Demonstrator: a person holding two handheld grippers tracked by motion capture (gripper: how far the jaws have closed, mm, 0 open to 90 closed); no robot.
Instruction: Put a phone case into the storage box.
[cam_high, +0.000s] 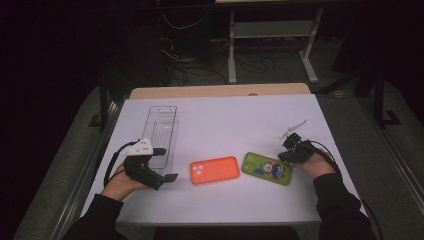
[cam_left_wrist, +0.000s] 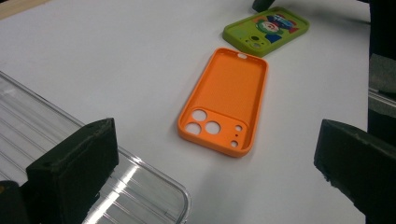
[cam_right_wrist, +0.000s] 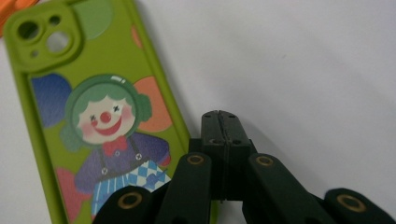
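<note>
An orange phone case (cam_high: 215, 170) lies with its hollow side up in the middle of the white table, its camera holes toward my left gripper. To its right lies a green phone case (cam_high: 267, 169) with a clown picture, face up. My left gripper (cam_high: 166, 164) is open, its fingers (cam_left_wrist: 74, 168) wide apart and pointing at the orange case (cam_left_wrist: 224, 102) with nothing between them. My right gripper (cam_right_wrist: 219, 116) is shut, jaws pressed together and empty. Its tip sits just beside a long edge of the green case (cam_right_wrist: 98, 116). In the high view the right gripper (cam_high: 291, 151) is at that case's right end.
A clear plastic tray (cam_high: 161, 132) lies lengthwise at the left, its near corner (cam_left_wrist: 154, 196) under my left gripper's jaw. Bare white tabletop (cam_high: 240, 120) stretches behind the cases. A wooden strip (cam_high: 220, 91) edges the far side, with desk legs and cables beyond.
</note>
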